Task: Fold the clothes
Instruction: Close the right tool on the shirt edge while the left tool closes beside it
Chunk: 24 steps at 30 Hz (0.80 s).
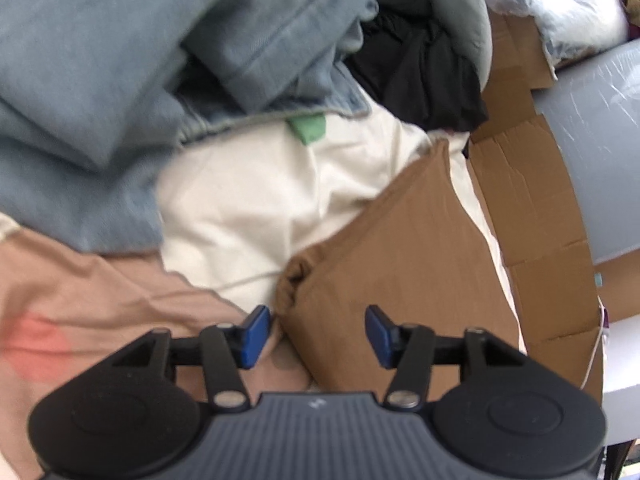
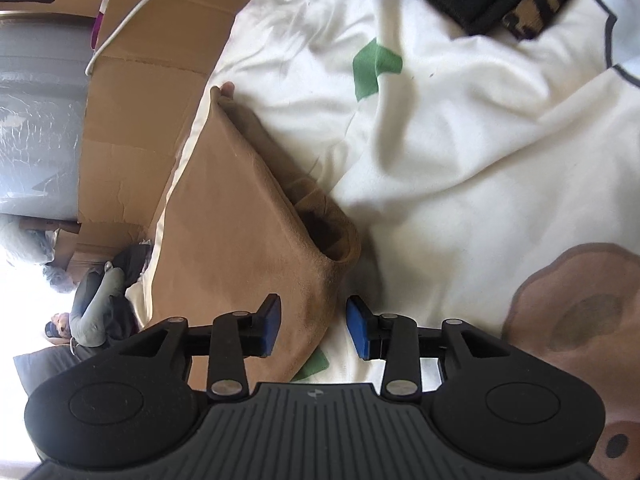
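Note:
A folded tan garment (image 1: 404,264) lies on a cream sheet (image 1: 248,208) with green patches. In the left wrist view my left gripper (image 1: 318,336) is open, its blue pads either side of the garment's near bunched corner, not closed on it. In the right wrist view the same tan garment (image 2: 236,216) runs away from the camera. My right gripper (image 2: 313,328) is open too, with the garment's near edge lying between its blue pads (image 2: 358,330).
Folded blue-grey clothes (image 1: 120,60) and a black garment (image 1: 424,64) are piled at the far side. A pink garment (image 1: 80,304) lies at the left. Flattened cardboard (image 1: 532,208) borders the sheet. A brown cartoon print (image 2: 580,312) and a leopard-print piece (image 2: 544,4) sit at the right.

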{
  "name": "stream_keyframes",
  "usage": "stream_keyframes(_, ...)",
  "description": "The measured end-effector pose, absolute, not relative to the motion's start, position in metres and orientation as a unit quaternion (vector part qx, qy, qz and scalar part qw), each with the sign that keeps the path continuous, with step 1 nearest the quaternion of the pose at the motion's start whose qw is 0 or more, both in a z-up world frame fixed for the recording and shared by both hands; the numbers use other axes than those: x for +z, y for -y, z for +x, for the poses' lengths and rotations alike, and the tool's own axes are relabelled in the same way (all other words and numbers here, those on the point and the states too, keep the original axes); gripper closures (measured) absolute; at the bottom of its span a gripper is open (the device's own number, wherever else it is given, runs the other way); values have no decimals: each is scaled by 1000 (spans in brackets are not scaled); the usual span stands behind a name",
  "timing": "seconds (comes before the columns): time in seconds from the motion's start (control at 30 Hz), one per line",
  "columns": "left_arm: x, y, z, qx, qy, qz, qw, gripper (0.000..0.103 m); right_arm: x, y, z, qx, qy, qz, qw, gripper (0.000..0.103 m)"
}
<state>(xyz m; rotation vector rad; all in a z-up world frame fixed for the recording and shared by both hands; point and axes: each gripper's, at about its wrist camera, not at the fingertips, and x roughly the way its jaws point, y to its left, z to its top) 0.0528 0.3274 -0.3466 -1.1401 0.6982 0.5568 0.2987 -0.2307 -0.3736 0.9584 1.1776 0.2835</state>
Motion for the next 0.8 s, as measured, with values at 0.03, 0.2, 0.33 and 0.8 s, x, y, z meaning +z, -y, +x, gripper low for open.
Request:
stream_keyframes(0.03,-349,-325,55,251,-320,-523,749,48,-375,230,299,127,-531,435,716,63)
stream_keyframes(0.2,-360,-325,60,257,-298,-532,750,39,-383,240,303,103,-512,468,713,62)
stream_keyframes(0.33,-363,-327,58,259,-273,-551,745,40,-389,240,305,101,-505,475,714,62)
stream_keyframes(0.8,-366,-318,60,219,-277,-549,758,51,-392,230,312,123,-502,486,705,86)
